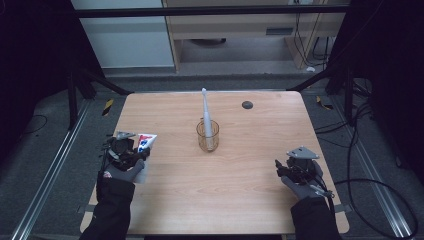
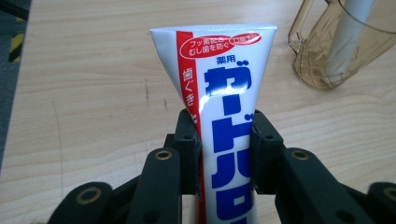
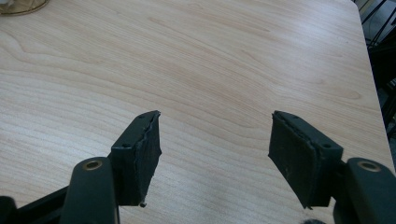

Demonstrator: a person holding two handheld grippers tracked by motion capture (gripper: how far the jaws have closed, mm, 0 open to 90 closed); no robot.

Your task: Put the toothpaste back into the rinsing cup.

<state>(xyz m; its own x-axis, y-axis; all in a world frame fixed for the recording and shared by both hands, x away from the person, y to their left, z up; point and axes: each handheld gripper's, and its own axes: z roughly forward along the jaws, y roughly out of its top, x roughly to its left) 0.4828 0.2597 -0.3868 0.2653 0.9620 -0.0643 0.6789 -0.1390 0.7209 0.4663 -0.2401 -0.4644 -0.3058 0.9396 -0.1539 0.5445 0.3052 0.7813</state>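
Note:
A white toothpaste tube (image 2: 224, 79) with blue and red print sits clamped between the jaws of my left gripper (image 2: 223, 140), its flat crimped end pointing away. From above, the left gripper (image 1: 131, 150) holds the toothpaste tube (image 1: 146, 141) at the table's left edge. An amber clear cup (image 1: 208, 136) stands mid-table with a white toothbrush (image 1: 206, 111) upright in it; the cup (image 2: 336, 51) is at the upper right of the left gripper view. My right gripper (image 3: 215, 154) is open over bare wood, and the right gripper (image 1: 284, 168) is near the table's right edge.
The wooden table (image 1: 215, 200) has a small dark round cap (image 1: 247, 104) at its back right. Black cables (image 1: 370, 185) trail on the floor to the right. Metal frame bars and a cabinet stand beyond the far edge.

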